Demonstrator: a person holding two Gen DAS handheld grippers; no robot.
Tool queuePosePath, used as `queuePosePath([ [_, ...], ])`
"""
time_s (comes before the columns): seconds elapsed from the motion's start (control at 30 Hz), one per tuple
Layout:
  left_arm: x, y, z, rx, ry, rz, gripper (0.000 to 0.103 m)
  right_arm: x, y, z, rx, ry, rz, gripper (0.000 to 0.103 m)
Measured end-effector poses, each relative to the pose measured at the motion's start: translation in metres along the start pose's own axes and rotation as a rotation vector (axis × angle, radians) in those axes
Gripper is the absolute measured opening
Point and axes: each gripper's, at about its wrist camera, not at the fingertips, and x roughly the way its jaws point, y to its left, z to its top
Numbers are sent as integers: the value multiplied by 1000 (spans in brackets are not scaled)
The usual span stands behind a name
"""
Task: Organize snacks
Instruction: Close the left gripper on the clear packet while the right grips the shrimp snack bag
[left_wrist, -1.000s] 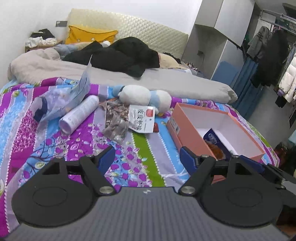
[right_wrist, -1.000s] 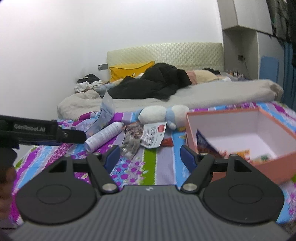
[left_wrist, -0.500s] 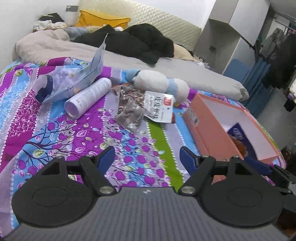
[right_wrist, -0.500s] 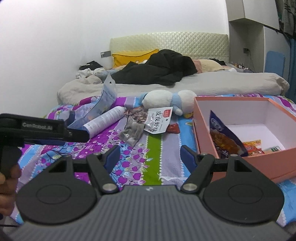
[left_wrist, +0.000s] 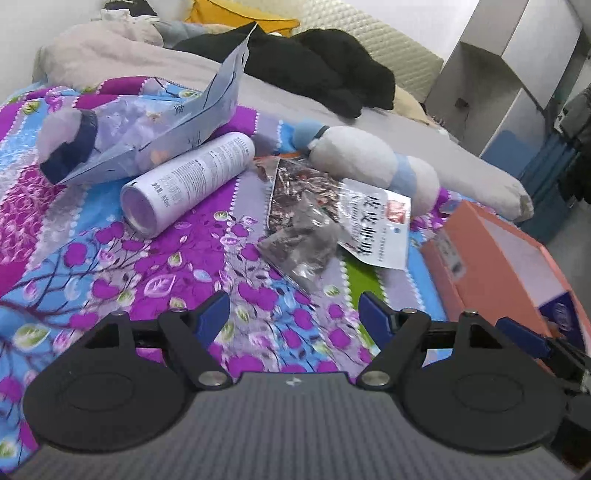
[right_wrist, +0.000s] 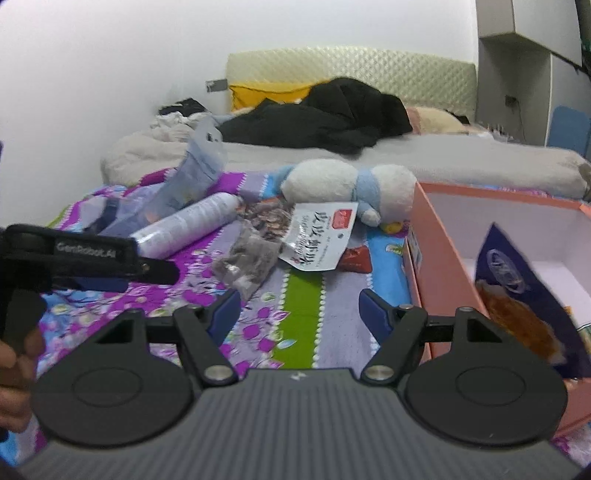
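Observation:
Snacks lie on a flowered bedspread: a clear packet of dark bits (left_wrist: 303, 243) (right_wrist: 247, 258), a white-labelled snack bag (left_wrist: 376, 229) (right_wrist: 317, 236) over a brown packet, and a small red packet (right_wrist: 354, 258). A pale blue pouch (left_wrist: 177, 122) (right_wrist: 195, 173) stands further left. The orange box (left_wrist: 491, 258) (right_wrist: 436, 273) on the right holds a dark blue snack bag (right_wrist: 517, 295). My left gripper (left_wrist: 293, 314) hovers open just short of the clear packet. Beside the box, my right gripper (right_wrist: 295, 306) is open with nothing between its fingers.
A white spray can (left_wrist: 188, 181) (right_wrist: 188, 225) lies left of the snacks. A white and blue plush toy (left_wrist: 369, 166) (right_wrist: 351, 188) rests behind them. Black clothes (right_wrist: 321, 118) and pillows fill the far bed. A hand (right_wrist: 14, 369) holds the left gripper's handle.
Both grippers have come down and forward towards the snacks, so the packets and the box look larger and nearer. Their jaws have stayed as wide as before.

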Motion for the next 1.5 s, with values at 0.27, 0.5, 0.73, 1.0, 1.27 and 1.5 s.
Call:
queuePosePath([
  [0.27, 61, -3, 22, 115, 24, -21, 81, 60, -16, 25, 143, -12, -11, 65],
  [0.5, 100, -18, 29, 250, 29, -30, 88, 110, -24, 30, 180, 29, -34, 53],
  [0.73, 125, -29, 28, 348, 9, -34, 88, 139, -36, 24, 192, 48, -52, 51],
  [1.0, 145, -30, 28, 385, 32, -16, 87, 156, -38, 22, 238, 68, 19, 36],
  [1.27, 133, -25, 26, 349, 23, -19, 73, 149, -36, 25, 236, 67, 23, 7],
  [1.5, 96, -17, 25, 258, 8, 12, 70, 115, -26, 32, 249, 55, 64, 3],
])
